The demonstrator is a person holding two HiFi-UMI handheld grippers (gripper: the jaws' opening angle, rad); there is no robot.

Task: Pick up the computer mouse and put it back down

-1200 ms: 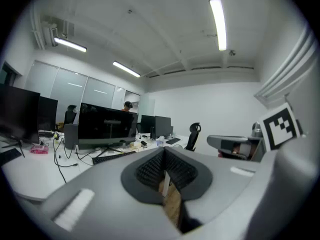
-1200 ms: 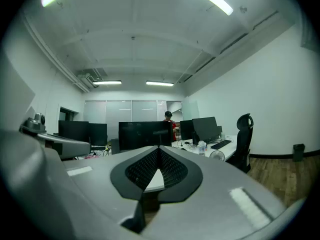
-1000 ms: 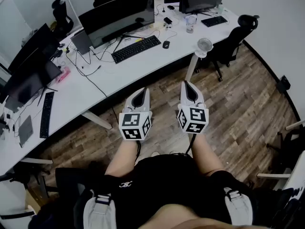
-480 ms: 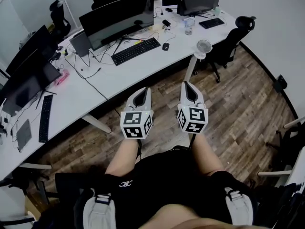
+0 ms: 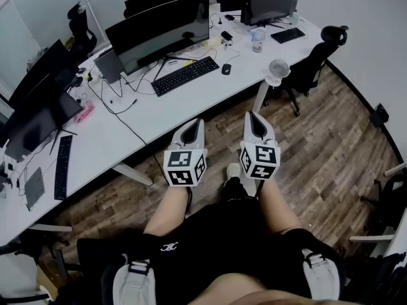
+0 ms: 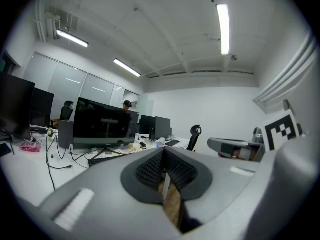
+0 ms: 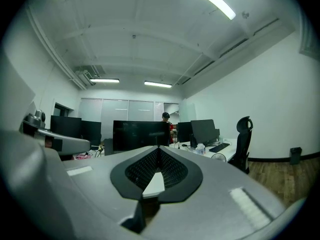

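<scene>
A small dark computer mouse [image 5: 226, 68] lies on the white desk [image 5: 184, 94], just right of the black keyboard [image 5: 185, 75]. My left gripper [image 5: 191, 127] and right gripper [image 5: 253, 119] hang side by side over the wooden floor, well short of the desk and far from the mouse. Both have their tips together with nothing between them. In the left gripper view the left gripper [image 6: 162, 154] points at the big monitor; the right gripper [image 7: 158, 151] points the same way in its own view.
A curved monitor [image 5: 159, 30] stands behind the keyboard, with cables [image 5: 114, 88] trailing left. A water bottle [image 5: 257, 40], a small fan [image 5: 278, 68] and a second keyboard [image 5: 286, 35] are to the right. A black office chair [image 5: 315, 62] stands by the desk's end. More monitors [image 5: 38, 100] line the left.
The view has shifted a little: the desk and both grippers sit slightly lower and to the right in the head view. Both grippers stay shut and side by side.
</scene>
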